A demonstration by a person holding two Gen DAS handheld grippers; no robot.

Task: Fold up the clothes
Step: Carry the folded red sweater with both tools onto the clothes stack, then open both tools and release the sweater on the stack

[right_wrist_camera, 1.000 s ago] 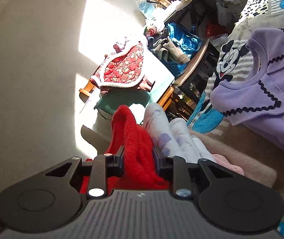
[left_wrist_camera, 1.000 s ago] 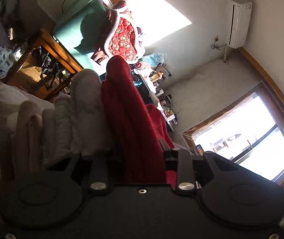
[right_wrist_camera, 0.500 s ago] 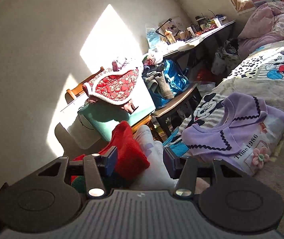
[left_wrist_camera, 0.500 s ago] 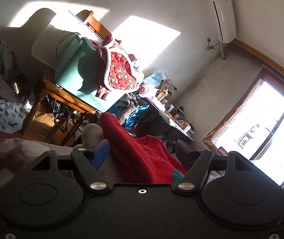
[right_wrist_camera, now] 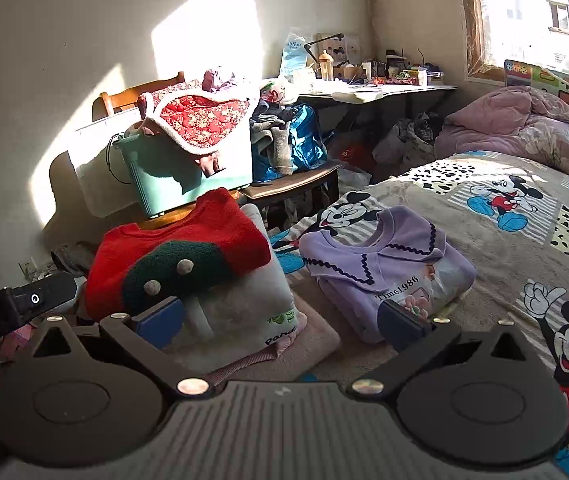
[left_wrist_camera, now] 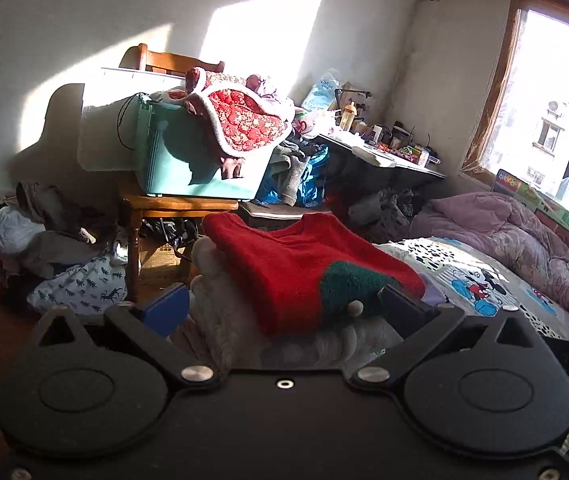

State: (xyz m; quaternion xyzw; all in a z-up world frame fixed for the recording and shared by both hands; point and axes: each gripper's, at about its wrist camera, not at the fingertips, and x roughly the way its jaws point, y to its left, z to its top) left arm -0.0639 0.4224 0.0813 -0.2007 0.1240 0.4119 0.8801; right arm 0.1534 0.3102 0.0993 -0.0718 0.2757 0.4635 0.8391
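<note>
A folded red sweater (left_wrist_camera: 284,264) (right_wrist_camera: 188,240) with a green patch and white pompoms lies flat on top of a stack of folded pale clothes (right_wrist_camera: 244,300) at the bed's corner. My left gripper (left_wrist_camera: 282,306) stands behind the stack. Its jaws are opening wide, and the sweater's near edge shows between the fingers without touching the blue pad (left_wrist_camera: 166,308). My right gripper (right_wrist_camera: 280,320) is opening too, with the stack's white garment ahead between its fingers and the pads clear of it. A folded purple sweater (right_wrist_camera: 388,272) lies on the bed to the right.
The Mickey Mouse bedsheet (right_wrist_camera: 524,240) spreads to the right, with a pink duvet (right_wrist_camera: 524,128) at its far end. A teal tub (left_wrist_camera: 188,168) draped with a red quilted jacket (left_wrist_camera: 244,124) sits on a wooden chair behind the stack. Loose clothes (left_wrist_camera: 64,264) are heaped on the floor at the left, and a cluttered desk (right_wrist_camera: 372,88) stands by the window.
Both grippers have let go of the red sweater and opened wide. They rolled level and drew back and upward. The sweater now lies flat on the stack.
</note>
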